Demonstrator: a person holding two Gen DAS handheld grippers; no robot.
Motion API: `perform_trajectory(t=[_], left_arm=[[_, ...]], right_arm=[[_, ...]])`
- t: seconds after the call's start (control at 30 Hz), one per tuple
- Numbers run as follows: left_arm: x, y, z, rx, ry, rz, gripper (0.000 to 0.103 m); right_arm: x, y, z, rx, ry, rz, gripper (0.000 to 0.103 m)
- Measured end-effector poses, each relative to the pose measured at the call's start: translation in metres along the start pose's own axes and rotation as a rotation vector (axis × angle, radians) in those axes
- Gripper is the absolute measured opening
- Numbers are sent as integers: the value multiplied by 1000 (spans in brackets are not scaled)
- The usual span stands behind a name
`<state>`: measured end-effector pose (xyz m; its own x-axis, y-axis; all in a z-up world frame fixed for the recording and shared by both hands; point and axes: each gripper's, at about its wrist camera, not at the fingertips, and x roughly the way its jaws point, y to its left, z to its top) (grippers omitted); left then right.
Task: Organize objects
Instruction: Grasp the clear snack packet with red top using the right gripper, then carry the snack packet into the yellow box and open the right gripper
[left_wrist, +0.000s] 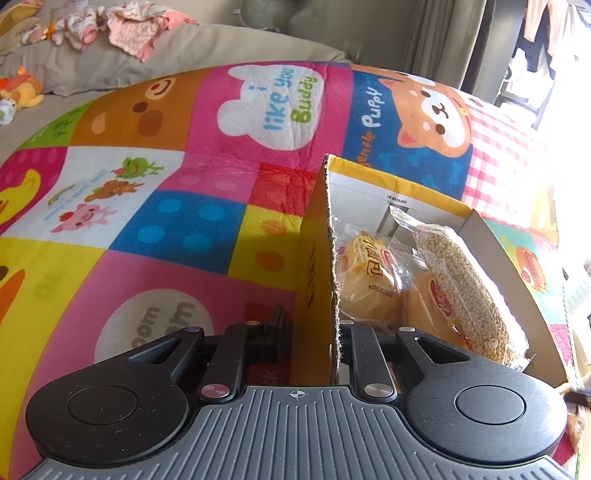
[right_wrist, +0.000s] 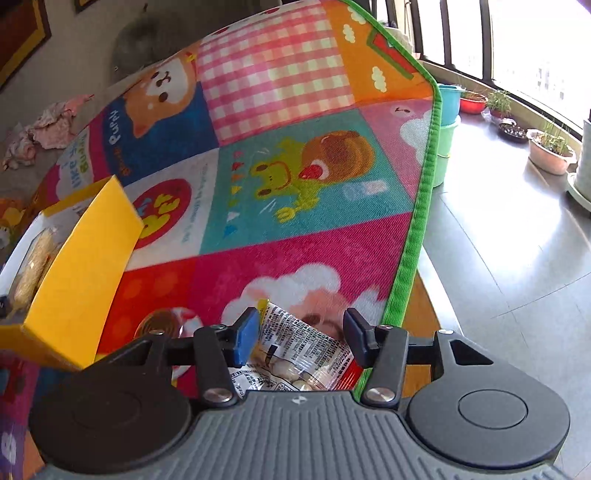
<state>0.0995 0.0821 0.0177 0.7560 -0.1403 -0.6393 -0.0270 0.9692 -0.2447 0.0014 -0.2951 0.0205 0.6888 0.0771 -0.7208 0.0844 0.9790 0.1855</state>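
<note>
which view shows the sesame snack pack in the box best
The left wrist view: the sesame snack pack lies in full sight inside the yellow box. The right wrist view catches only a blurred sliver at its left edge.

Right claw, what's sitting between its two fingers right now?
A clear printed snack packet lies between the right claw fingers on the colourful play mat, shown in the right wrist view.

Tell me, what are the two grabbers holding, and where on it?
The left gripper pinches the yellow box by its side wall. The right gripper holds nothing yet: its fingers straddle a snack packet without pressing it.
</note>
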Motion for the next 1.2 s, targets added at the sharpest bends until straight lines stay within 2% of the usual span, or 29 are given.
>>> perform_trajectory(t=[0.07,0.17,0.23,0.3,0.37,0.4,0.53,0.77,0.8,0.87,0.93,1.03,1.2], left_arm=[[0,0,0,-2,-1,0,19],[0,0,0,-1,0,1,19],[0,0,0,-2,-1,0,19],[0,0,0,-2,-1,0,19],[0,0,0,-4,-1,-1,19],[0,0,0,-3,-1,-1,19],[0,0,0,-4,0,-1,19],[0,0,0,-11,0,-2,19],[0,0,0,-12,1,-4,19],[0,1,0,-15,-2,-6,19],[-1,1,-1,-12,-5,-5,19],[0,0,0,-11,-3,-2,19],[0,0,-1,-6,-2,-1,19]], right_arm=[[-16,9,-17,-22,28,40,52],[-43,19,-37,-11,69,164,52],[-57,25,-45,-14,61,208,55],[-69,32,-51,-54,37,215,64],[-74,44,-58,-139,21,200,78],[-76,52,-65,-203,11,175,78],[-72,72,-79,-378,-21,70,78],[-51,63,-74,-301,25,61,79],[-52,64,-75,-299,30,57,77],[-55,70,-77,-305,36,40,62],[-61,77,-80,-304,43,32,61],[-78,88,-83,-307,37,75,60],[-121,116,-75,-342,-22,209,60]])
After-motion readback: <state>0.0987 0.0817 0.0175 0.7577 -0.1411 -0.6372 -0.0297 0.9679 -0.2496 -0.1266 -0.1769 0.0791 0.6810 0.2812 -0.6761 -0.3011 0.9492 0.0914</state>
